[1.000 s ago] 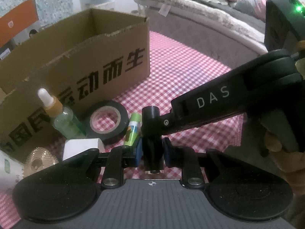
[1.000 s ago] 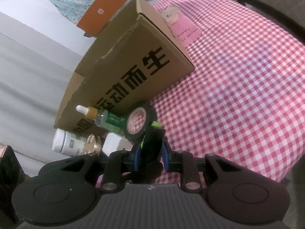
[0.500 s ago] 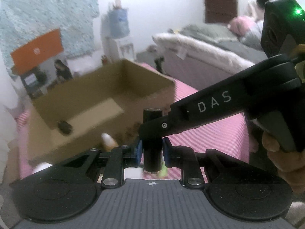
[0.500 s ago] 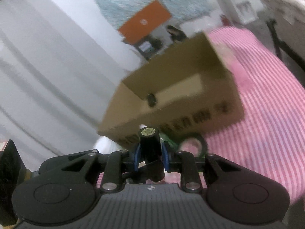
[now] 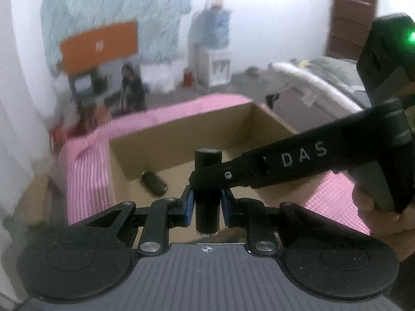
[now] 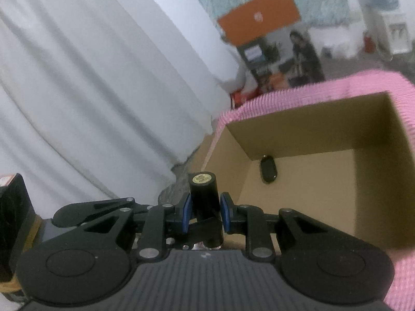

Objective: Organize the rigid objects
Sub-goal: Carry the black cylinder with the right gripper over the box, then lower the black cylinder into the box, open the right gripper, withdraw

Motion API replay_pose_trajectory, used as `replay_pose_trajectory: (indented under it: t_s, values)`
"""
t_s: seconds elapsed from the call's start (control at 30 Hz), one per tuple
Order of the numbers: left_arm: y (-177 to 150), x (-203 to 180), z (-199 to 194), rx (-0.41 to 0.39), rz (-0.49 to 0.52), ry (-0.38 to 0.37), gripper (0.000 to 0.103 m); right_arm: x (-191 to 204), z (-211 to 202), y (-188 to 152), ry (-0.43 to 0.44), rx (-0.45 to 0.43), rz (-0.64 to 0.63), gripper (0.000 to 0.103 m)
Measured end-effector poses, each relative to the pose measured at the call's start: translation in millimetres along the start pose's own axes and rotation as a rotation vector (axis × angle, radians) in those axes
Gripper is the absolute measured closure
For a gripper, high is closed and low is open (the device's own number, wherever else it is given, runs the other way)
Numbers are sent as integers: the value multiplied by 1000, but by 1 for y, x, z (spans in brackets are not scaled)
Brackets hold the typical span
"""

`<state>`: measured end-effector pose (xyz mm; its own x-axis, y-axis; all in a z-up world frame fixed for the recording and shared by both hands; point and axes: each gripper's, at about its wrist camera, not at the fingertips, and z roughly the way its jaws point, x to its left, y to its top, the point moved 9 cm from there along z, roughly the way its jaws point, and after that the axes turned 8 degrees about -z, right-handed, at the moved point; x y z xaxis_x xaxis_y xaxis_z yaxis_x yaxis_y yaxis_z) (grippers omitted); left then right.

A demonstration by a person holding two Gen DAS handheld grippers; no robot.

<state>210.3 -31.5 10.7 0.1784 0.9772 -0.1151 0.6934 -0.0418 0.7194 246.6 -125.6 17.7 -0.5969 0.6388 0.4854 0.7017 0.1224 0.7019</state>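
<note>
Brown cardboard box point(image 6: 311, 197) holds only one small dark object point(image 6: 268, 172) so far, while both the left gripper point(image 5: 206, 208) and right gripper point(image 6: 203, 213) clamp one black cylinder point(image 5: 207, 194) above its near edge, not yet dropped in.

— Any lettering you could read?
— Only "DAS", in pale capitals along the right gripper point(image 5: 207, 181), where it crossed the left wrist view.
— What about the orange sign point(image 5: 99, 45) on the wall?
— It bore a pale logo, too blurred to read.
— And the cylinder point(image 6: 205, 199)?
— Its yellow round label point(image 6: 201, 178) had dark print, illegible.
</note>
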Motion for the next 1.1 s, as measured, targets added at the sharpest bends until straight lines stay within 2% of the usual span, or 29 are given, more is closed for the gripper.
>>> replay_pose_trajectory:
  t_s: [0.13, 0.27, 0.5, 0.7, 0.87, 1.1]
  values:
    - [4, 29, 36, 92, -54, 39, 82, -16, 50, 15, 21, 109, 46, 77]
    - [5, 48, 62, 161, -67, 100, 82, -35, 91, 22, 45, 210, 103, 77]
    - [3, 71, 95, 252, -73, 175, 82, -61, 138, 21, 79, 338, 181, 77]
    - [5, 70, 100, 271, -25, 229, 80, -77, 159, 17, 78, 393, 215, 77]
    - [8, 69, 99, 268, -31, 227, 74, -83, 173, 9, 94, 443, 248, 78]
    - [16, 63, 88, 225, -24, 210, 62, -84, 177, 5, 85, 450, 246, 77]
